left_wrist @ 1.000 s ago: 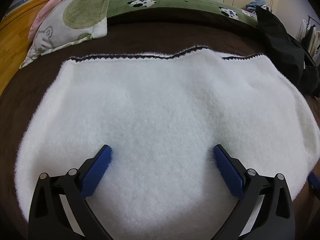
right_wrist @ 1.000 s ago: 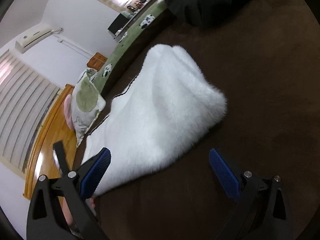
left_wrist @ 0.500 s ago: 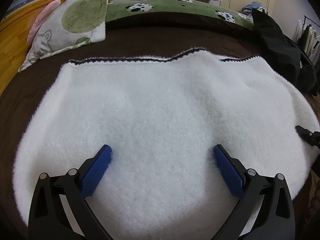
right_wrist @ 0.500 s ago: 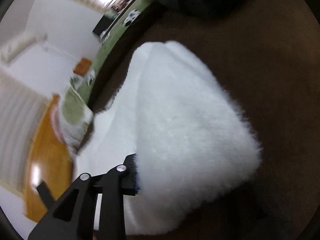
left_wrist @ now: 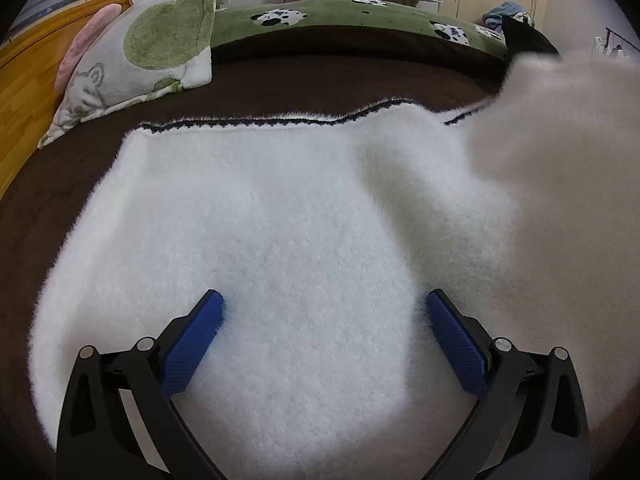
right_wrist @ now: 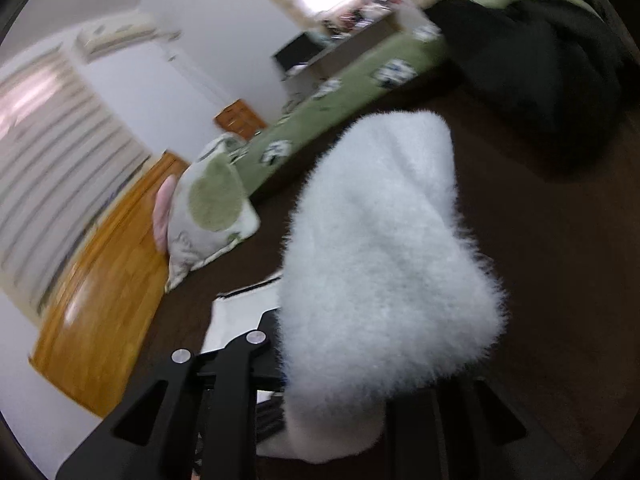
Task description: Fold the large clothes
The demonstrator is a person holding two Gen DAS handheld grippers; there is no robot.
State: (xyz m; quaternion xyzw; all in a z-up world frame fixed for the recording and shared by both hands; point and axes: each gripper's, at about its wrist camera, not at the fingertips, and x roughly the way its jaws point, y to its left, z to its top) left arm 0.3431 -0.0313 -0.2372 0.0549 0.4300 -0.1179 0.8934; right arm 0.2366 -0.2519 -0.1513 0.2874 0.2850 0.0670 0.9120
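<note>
A fluffy white garment (left_wrist: 280, 220) with a dark-trimmed far edge lies spread on the brown bedspread (left_wrist: 320, 80). My left gripper (left_wrist: 324, 312) is open, its blue pads (left_wrist: 192, 348) resting on the near part of the fleece and gripping nothing. The garment's right end (left_wrist: 560, 140) is raised and blurred. In the right wrist view that end (right_wrist: 380, 260) bulges up between the closing jaws of my right gripper (right_wrist: 352, 368), which pinch it. The fleece hides the fingertips.
A green-and-white pillow (left_wrist: 152, 44) leans on the wooden headboard (left_wrist: 24, 92) at the far left. A green spotted blanket (left_wrist: 360, 20) runs along the bed's far side. Dark clothing (right_wrist: 540, 60) is heaped at the far right. A cluttered desk stands behind.
The right gripper went from wide open beside the garment's end to pinching it, then lifted it. In the left view the right side of the garment rose. The left gripper kept still.
</note>
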